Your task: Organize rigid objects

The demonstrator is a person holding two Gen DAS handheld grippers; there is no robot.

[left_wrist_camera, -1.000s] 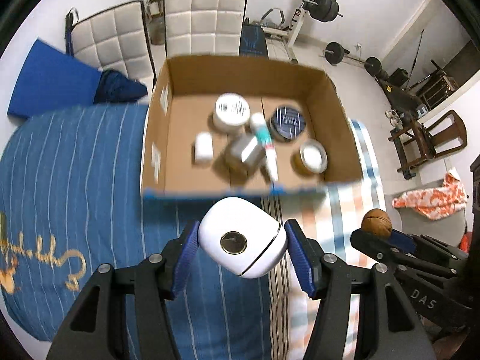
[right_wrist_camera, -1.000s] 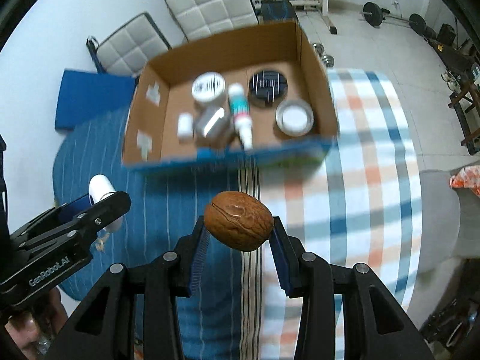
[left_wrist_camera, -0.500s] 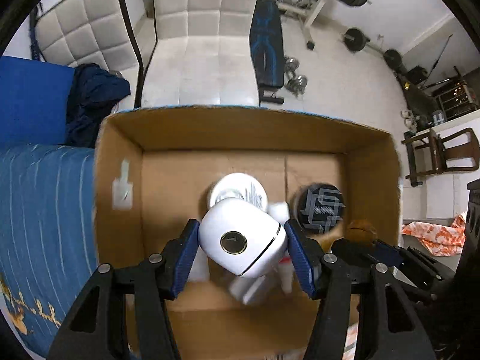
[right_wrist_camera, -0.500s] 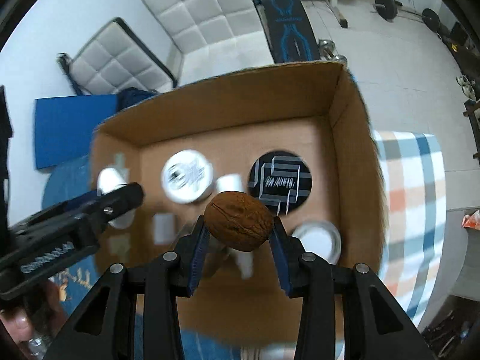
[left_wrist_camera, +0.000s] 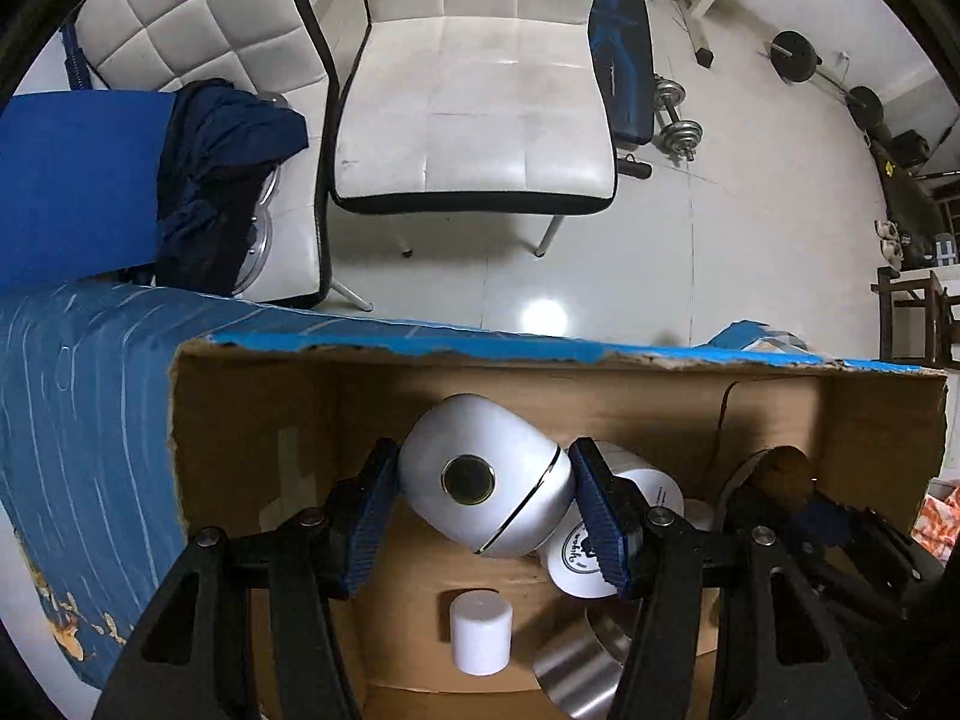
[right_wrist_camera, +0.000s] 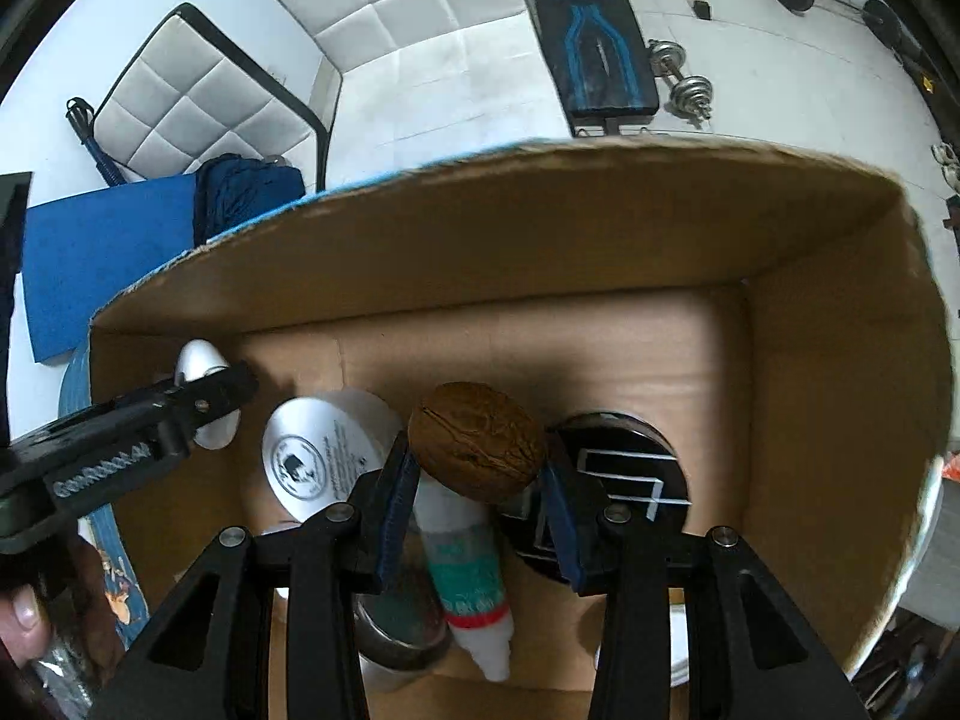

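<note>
My left gripper (left_wrist_camera: 483, 501) is shut on a white rounded case (left_wrist_camera: 486, 483) with a dark round window, held low inside the cardboard box (left_wrist_camera: 240, 420) near its left wall. In the right wrist view my right gripper (right_wrist_camera: 477, 477) is shut on a brown walnut (right_wrist_camera: 477, 447), held inside the same box (right_wrist_camera: 810, 360) over a white squeeze bottle (right_wrist_camera: 465, 564) and beside a black round tin (right_wrist_camera: 630, 480). The left gripper (right_wrist_camera: 198, 414) with its white case shows at the left of that view. The right gripper with the walnut (left_wrist_camera: 786, 474) appears at the right of the left wrist view.
On the box floor lie a white round jar (right_wrist_camera: 321, 462), a small white cylinder (left_wrist_camera: 480, 639) and a metal tin (left_wrist_camera: 579, 675). The box stands on a blue striped cloth (left_wrist_camera: 72, 420). Two white padded chairs (left_wrist_camera: 474, 102) stand beyond it on a tiled floor.
Both grippers have moved forward from above the cloth and down into the box, each keeping hold of its object. The box walls now fill much of both views.
</note>
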